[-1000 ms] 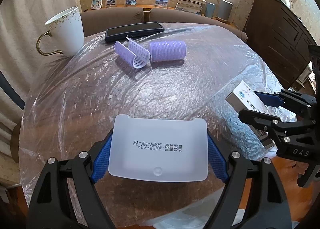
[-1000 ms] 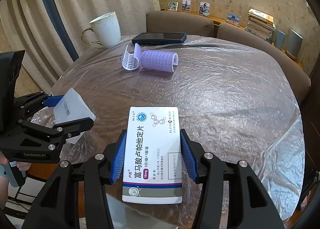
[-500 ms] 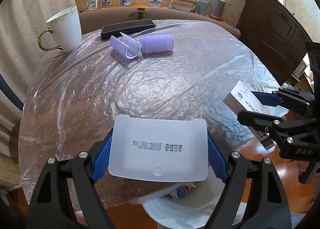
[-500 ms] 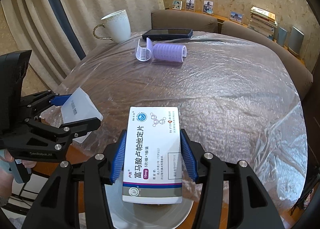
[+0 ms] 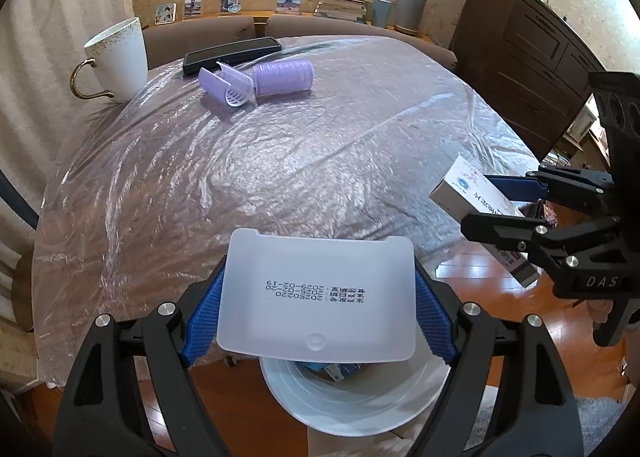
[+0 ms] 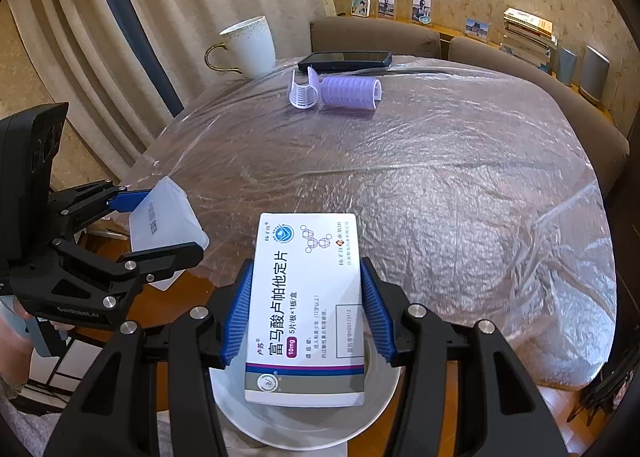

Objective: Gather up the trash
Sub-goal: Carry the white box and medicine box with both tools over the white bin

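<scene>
**Two items held over the bin, release pending**

Left wrist view, lower centre: left gripper (image 5: 316, 305), jaws pinching a translucent plastic tray (image 5: 316, 297) by its two side edges, printed date face up. The tray is held flat, partly over the white bin (image 5: 360, 413) seen at the bottom of the frame, off the table (image 5: 280, 161) edge. Some trash is already visible inside the bin.

Right wrist view, lower centre: right gripper (image 6: 308, 317), jaws pinching a medicine box (image 6: 308, 309) across its long sides. The box hangs over the same bin (image 6: 304, 425), bottom centre of that frame.

Handling note: each item is best brought fully inside the bin rim before the jaws are spread. The wide tray is judged likely to catch on the rim if dropped flat, so it should be tilted. Releases are best made one at a time, so the grippers are kept apart.

Upper frame, on the table, not trash by appearance: mug (image 5: 116, 57), phone (image 5: 232, 55), purple hair rollers (image 5: 260, 81).
</scene>
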`<state>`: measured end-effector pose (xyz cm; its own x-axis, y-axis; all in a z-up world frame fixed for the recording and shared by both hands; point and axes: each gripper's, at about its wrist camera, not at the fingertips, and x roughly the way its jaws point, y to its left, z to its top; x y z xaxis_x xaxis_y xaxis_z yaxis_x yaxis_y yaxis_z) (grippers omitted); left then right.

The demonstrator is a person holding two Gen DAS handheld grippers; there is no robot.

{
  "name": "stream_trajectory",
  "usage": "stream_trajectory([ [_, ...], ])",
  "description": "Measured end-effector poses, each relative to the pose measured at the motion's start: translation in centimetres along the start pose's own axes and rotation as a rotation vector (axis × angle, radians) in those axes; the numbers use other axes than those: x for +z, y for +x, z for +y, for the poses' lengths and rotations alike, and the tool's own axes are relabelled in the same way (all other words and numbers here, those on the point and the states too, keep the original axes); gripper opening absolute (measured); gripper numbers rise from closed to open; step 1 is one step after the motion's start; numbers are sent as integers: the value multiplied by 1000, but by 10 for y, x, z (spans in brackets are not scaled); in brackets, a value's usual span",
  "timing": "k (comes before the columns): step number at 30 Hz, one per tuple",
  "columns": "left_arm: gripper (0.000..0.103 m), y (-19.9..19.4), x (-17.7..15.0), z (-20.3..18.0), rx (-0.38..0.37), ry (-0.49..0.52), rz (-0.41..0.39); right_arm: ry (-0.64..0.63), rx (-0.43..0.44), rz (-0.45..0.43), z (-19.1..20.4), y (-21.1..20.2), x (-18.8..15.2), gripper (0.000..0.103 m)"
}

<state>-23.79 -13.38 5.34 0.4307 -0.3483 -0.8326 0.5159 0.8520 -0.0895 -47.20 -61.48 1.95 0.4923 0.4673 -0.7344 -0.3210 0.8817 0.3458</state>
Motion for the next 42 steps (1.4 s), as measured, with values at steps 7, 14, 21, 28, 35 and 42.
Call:
stream_trajectory([
  [7,84,-1,-13,-3,-21,2,24,-2,6,21,3,-2,-11,51],
  [14,84,2,-28,-5,-28,-5,57,-1,14,61,4,0,-29,50],
  [21,84,11,-46,-13,-18,12,95,13,25,114,5,9,-47,51],
  [28,84,29,-63,-16,-24,-13,140,31,36,160,6,20,-64,51],
  [35,84,43,-77,-18,-6,-16,176,36,35,202,5,30,-78,51],
  [42,84,59,-90,-21,14,-14,209,40,26,240,1,49,-91,51],
])
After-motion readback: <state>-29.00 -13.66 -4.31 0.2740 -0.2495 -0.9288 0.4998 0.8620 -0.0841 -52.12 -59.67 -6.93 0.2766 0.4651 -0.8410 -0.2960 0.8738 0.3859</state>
